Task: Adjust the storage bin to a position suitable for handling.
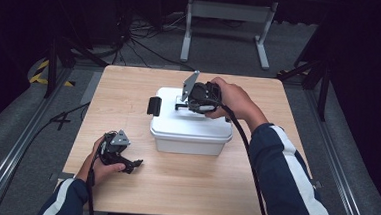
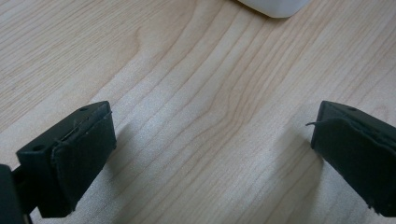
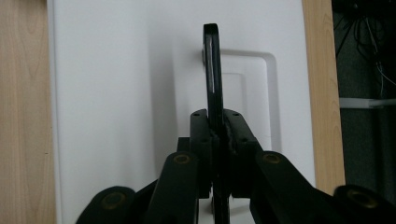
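Dark floor with loose cables and a white frame stand surrounds a pale wooden table [image 1: 129, 89], on which a white plastic storage box [image 1: 189, 132] sits near the middle, its lid on and a black latch [image 1: 154, 106] showing at its left end. The right gripper [image 1: 182, 106] hovers just over the lid, and in the right gripper view its jaws are clenched on the box's black carry handle [image 3: 213, 70], which stands upright out of its recessed bed in the lid; holding it by this thin bar looks like the natural way to lift or carry the box, or to steady it. The left gripper [image 1: 134, 165] rests low on the table near the front left, apart from the box, its jaws released and spread wide over bare wood, with a corner of the box [image 2: 275, 7] just visible beyond. It seems parked there, free to reach for the latch next.
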Available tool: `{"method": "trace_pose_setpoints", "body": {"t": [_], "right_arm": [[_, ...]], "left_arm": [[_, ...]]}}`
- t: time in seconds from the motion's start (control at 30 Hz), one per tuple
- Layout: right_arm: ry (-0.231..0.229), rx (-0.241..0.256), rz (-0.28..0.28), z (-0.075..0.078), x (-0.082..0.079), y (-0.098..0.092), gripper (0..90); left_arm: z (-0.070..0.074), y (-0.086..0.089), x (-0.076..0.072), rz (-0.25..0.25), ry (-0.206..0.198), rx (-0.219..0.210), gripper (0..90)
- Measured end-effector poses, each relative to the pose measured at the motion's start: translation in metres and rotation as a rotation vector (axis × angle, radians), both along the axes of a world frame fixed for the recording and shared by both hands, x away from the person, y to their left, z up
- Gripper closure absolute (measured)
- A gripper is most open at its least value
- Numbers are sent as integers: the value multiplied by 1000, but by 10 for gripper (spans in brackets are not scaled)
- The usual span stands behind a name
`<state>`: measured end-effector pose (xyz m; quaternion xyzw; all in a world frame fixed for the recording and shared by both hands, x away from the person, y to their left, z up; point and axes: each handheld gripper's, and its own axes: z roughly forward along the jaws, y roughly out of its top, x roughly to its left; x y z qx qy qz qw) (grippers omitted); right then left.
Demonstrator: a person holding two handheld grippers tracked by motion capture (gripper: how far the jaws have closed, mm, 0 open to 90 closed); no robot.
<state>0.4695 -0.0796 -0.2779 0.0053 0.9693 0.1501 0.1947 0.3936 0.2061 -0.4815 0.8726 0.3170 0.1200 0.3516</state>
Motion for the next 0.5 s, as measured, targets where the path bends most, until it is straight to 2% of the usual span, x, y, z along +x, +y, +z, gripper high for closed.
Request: {"method": "trace_pose_setpoints", "body": {"t": [0.5], "right_arm": [[-43, 19, 26, 11, -3, -6, 846]], "left_arm": [[0, 0, 0, 0, 1, 0, 4]]}}
